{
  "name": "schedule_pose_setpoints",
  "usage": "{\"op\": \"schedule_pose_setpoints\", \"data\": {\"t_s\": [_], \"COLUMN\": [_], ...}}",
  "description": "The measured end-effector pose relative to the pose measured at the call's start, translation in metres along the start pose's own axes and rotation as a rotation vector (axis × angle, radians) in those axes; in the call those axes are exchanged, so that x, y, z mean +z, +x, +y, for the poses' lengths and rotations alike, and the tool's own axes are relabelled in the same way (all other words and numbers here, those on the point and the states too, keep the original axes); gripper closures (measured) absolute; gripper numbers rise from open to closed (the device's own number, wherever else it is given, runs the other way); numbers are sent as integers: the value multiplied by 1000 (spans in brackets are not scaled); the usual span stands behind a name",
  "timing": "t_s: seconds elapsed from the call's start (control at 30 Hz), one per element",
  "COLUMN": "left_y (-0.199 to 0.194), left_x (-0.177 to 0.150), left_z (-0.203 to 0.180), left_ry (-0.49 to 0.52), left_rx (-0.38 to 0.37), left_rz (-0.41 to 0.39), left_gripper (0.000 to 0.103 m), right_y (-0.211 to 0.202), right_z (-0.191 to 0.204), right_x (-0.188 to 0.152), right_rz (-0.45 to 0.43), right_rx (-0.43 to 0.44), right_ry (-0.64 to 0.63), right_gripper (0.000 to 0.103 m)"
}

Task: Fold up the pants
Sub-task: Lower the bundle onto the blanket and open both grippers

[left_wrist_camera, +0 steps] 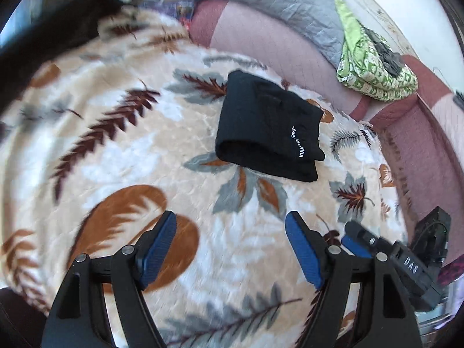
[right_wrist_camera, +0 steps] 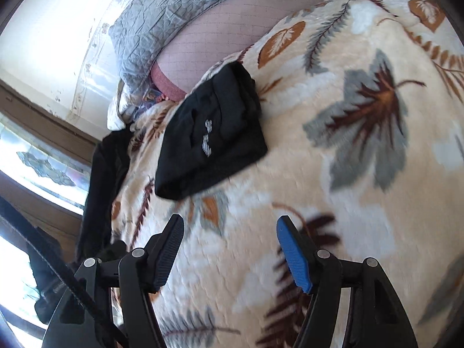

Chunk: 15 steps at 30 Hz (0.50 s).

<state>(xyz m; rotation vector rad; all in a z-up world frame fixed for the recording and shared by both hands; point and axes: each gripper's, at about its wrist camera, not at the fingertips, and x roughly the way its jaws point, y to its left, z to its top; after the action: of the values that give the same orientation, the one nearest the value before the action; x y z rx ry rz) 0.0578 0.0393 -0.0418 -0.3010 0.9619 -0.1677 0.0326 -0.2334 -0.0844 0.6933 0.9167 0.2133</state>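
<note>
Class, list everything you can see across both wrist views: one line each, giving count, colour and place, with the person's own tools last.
folded pants: one, black with small white lettering, lying on the blanket, apart from both grippers
blanket: one, cream with brown and grey leaf print, spread across the bed
dark garment: one, black, at the blanket's edge toward the window
quilt: one, grey, bunched along the far side by the wall
mattress cover: one, pink with darker red bands, beyond the blanket
patterned cloth: one, green and white, folded on the pink cover
left hand-held gripper: one, black with blue pads, open, empty
right hand-held gripper: one, black with blue pads, open, empty
</note>
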Motion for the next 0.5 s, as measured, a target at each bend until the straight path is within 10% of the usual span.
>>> {"op": "schedule_pose_setpoints", "data": {"t_s": [0.23, 0.5], "left_y": [-56, -143], "left_x": [-18, -38], "left_z": [-13, -19], "left_ry": [66, 99], "left_rx": [63, 240], "left_rz": [-188, -636], "left_gripper": [18, 0], "right_y": [-20, -30], "right_z": [22, 61], "right_x": [-51, -72], "right_rz": [11, -17], "right_rx": [-61, -92], "right_ry": [-63, -185], "right_gripper": [31, 30]}}
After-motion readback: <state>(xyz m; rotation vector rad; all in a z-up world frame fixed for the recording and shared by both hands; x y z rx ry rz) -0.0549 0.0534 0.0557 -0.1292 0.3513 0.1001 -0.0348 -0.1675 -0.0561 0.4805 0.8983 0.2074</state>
